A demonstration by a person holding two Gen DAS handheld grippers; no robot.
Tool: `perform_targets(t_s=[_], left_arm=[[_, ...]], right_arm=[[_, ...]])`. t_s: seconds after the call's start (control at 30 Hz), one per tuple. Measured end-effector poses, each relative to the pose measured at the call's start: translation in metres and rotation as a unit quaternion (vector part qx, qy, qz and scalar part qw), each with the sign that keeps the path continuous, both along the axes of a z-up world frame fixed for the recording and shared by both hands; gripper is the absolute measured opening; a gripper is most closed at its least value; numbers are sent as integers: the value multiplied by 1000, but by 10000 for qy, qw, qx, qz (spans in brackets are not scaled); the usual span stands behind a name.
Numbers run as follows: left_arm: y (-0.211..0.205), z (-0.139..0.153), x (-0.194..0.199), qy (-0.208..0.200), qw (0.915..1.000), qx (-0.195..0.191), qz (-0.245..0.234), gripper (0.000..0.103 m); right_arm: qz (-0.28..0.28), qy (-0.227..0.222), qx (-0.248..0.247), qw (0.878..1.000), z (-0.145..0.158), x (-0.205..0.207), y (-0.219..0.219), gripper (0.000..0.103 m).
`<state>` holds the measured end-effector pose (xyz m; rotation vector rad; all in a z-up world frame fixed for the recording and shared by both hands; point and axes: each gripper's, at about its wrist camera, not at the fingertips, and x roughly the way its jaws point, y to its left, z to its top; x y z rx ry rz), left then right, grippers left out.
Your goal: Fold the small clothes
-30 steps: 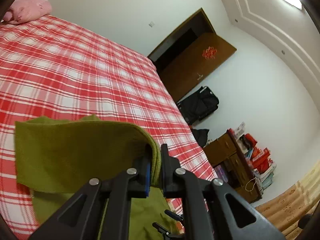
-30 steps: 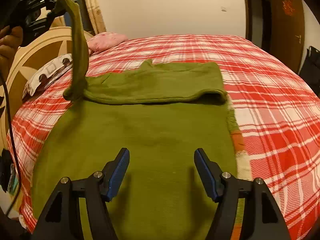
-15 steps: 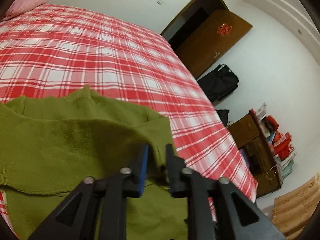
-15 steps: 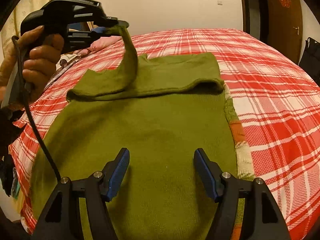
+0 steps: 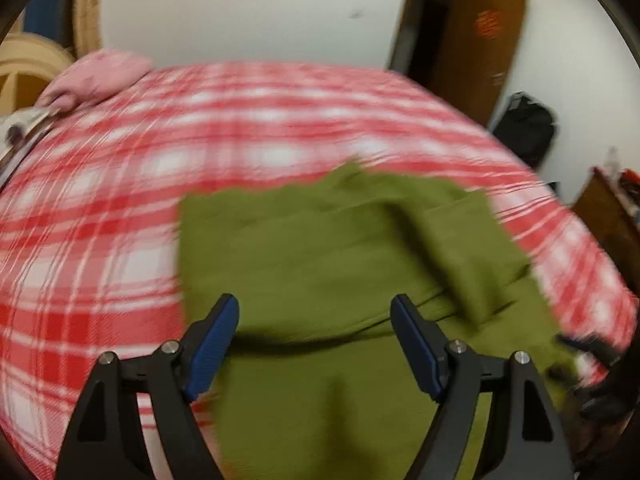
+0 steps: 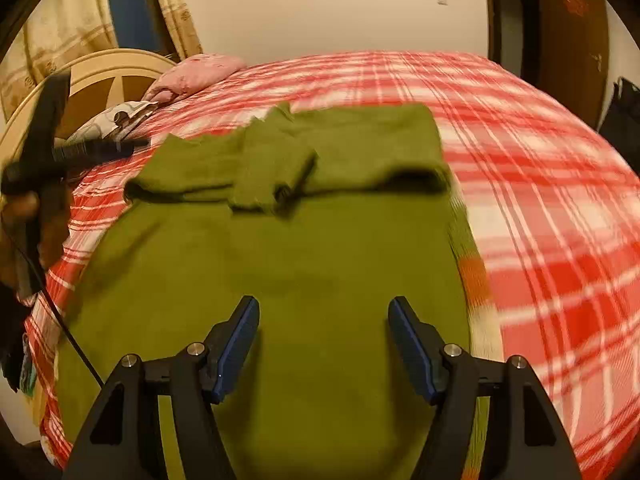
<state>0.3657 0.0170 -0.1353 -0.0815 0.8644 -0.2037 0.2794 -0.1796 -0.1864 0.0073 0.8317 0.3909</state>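
An olive-green sweater [image 6: 280, 264] is lying flat on a bed covered by a red and white checked sheet [image 6: 552, 184]. Its far part is lying doubled back over the body, and a sleeve [image 6: 272, 172] is resting across that fold, slanting toward the middle of the garment. Along the sweater's right edge a strip of orange and pale knit is showing.

The left gripper [image 5: 316, 344] is opening its jaws, with nothing between the blue pads; only the green cloth is showing below the gap. In the right wrist view this gripper [image 6: 132, 145] is appearing at the left edge, gripped by a hand [image 6: 24, 220], with a black cable trailing down from it, and it is standing clear of the sleeve. The left wrist view is blurring heavily.

The right gripper [image 6: 322, 344] is hanging over the near part of the sweater with its jaws standing wide apart and empty.

A pink pillow [image 6: 200, 74] is lying at the head of the bed, beside a cream headboard [image 6: 104, 80]. A brown door [image 5: 476, 48] is standing open in the far wall.
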Motion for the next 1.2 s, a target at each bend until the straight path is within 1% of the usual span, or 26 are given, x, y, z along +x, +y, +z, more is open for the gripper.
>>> perform_targets(t_s=[0.03,0.13,0.17,0.2,0.23,0.27,0.3,0.33,0.4,0.47,0.57,0.63,0.7,0.73,0.77,0.83,0.9,0.93,0.97,1.0,1.03,1.07,1.1,1.17,1.2], left_arm=[[9,-8,3,76,9998,141,136,81],[32,-27,17,188,9972,394,602,81],[35,-31,20,214,9966,368,699,81],[38,-35,22,248,9966,310,719,81],[39,-41,25,364,9967,258,685,81],[39,-46,25,411,9966,245,670,81],[38,-52,25,439,9965,269,657,84],[38,-56,23,372,9966,305,663,88],[39,-58,21,254,9970,263,677,90],[43,-57,19,232,9974,177,666,91],[49,-57,19,195,9968,110,766,92],[57,-58,18,173,9955,-2,932,92],[60,-60,18,182,9956,-117,912,92],[59,-60,19,180,9958,-117,895,92],[58,-60,18,176,9959,-85,888,92],[55,-61,19,190,9963,-4,839,96],[53,-62,20,209,9966,28,796,98],[53,-62,21,204,9966,48,800,98],[52,-63,21,194,9966,78,797,98],[52,-63,21,191,9966,94,793,99],[52,-63,21,193,9967,90,790,99],[52,-63,21,195,9967,84,781,100],[52,-64,20,194,9968,88,771,100],[52,-64,20,186,9968,114,770,100],[52,-64,20,179,9968,115,771,100]], right_arm=[[152,-7,-164,9997,5,9,12,68],[449,-334,-578,9968,19,29,48,68],[540,-314,-649,9959,20,37,58,68],[626,-270,-697,9952,21,46,69,68],[678,-286,-761,9944,21,55,80,68],[688,-321,-874,9933,19,62,88,68],[694,-321,-1088,9911,14,71,98,68],[657,-279,-1287,9891,8,79,105,68],[525,-126,-1419,9884,0,95,105,68],[214,-87,-1516,9882,-1,109,91,68],[-487,-130,-1475,9878,12,128,50,68],[-1092,-172,-1564,9815,21,142,17,68],[-1512,-110,-1531,9765,25,153,-10,68],[-1709,-73,-1508,9736,26,157,-23,68],[-1790,-48,-1397,9739,28,159,-33,68],[-1690,-78,-1074,9797,34,156,-38,68],[-1474,-251,-830,9853,43,145,-32,68],[-1255,-339,-602,9897,49,135,-24,68],[-982,-332,-340,9940,51,127,-15,68],[-652,-226,-86,9976,50,124,-5,68],[-337,-95,13,9994,48,119,9,68],[-110,-5,-114,9999,43,115,25,68],[-2,67,-292,9996,37,114,36,68],[80,214,-369,9991,24,116,45,68],[90,332,-368,9987,17,118,47,66]])
